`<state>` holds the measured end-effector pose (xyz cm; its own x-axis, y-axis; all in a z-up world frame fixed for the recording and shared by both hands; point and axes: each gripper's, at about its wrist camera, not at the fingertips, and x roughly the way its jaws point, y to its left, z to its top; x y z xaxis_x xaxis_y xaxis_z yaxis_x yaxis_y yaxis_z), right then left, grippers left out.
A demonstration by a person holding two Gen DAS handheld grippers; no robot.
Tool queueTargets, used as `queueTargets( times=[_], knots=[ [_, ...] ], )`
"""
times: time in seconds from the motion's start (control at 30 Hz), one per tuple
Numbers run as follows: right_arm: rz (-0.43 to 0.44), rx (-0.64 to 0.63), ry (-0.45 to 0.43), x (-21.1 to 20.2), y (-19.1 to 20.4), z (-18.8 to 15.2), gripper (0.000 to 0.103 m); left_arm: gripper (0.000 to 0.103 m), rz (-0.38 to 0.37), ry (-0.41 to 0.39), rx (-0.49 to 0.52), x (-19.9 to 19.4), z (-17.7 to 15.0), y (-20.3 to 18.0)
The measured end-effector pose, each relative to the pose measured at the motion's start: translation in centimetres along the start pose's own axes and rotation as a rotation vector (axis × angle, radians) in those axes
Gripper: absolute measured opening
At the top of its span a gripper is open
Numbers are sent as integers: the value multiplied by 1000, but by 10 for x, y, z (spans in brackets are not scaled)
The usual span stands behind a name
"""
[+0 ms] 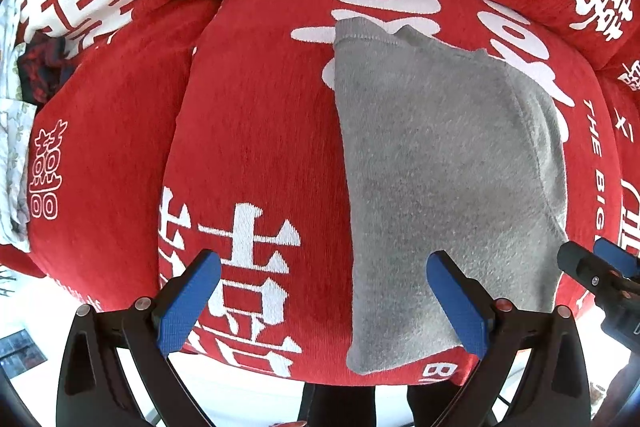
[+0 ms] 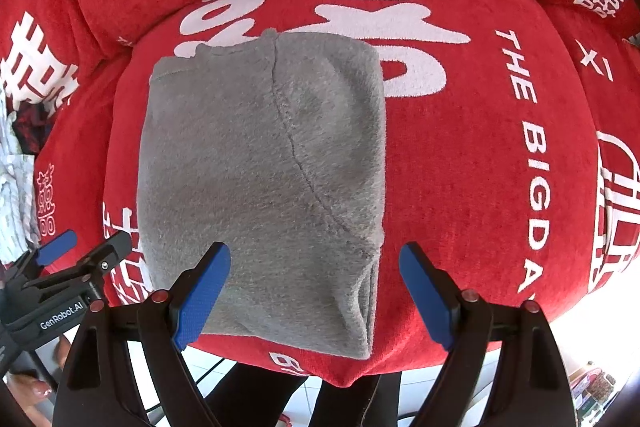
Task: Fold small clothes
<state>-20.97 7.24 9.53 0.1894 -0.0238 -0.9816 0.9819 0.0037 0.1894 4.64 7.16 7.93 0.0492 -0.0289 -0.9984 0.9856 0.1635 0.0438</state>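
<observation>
Grey fleece garment [image 2: 260, 179] lies folded into a rough rectangle on the red cushion [image 2: 460, 155], near its front edge. Left gripper [image 1: 324, 291] hovers spread wide, holding nothing — same for the right gripper [image 2: 316, 287], its fingers straddling the garment's near right corner. Looks like mid-fold: likely next is pinching the near edge with both grippers and folding it away, keeping layers aligned.

Left tool [image 1: 324, 301] and right tool [image 2: 316, 293] hover side by side, jaws spread wide (both empty).
</observation>
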Motion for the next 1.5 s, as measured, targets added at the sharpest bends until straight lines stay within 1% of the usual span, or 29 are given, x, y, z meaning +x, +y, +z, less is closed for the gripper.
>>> queueTargets(
  times=[0.57,1.17,1.4,1.5],
  knots=[
    [1,2,2,1,-4,-1,89,103,19,2,9,1,0,-3],
    [0,-6,2,1,-1,1,89,103,23,9,3,5,0,-1],
    [-2,-11,1,2,3,1,89,103,27,3,10,5,-1,-3],
    [-2,-10,-1,2,3,1,89,103,41,-10,19,4,0,-6]
  ],
)
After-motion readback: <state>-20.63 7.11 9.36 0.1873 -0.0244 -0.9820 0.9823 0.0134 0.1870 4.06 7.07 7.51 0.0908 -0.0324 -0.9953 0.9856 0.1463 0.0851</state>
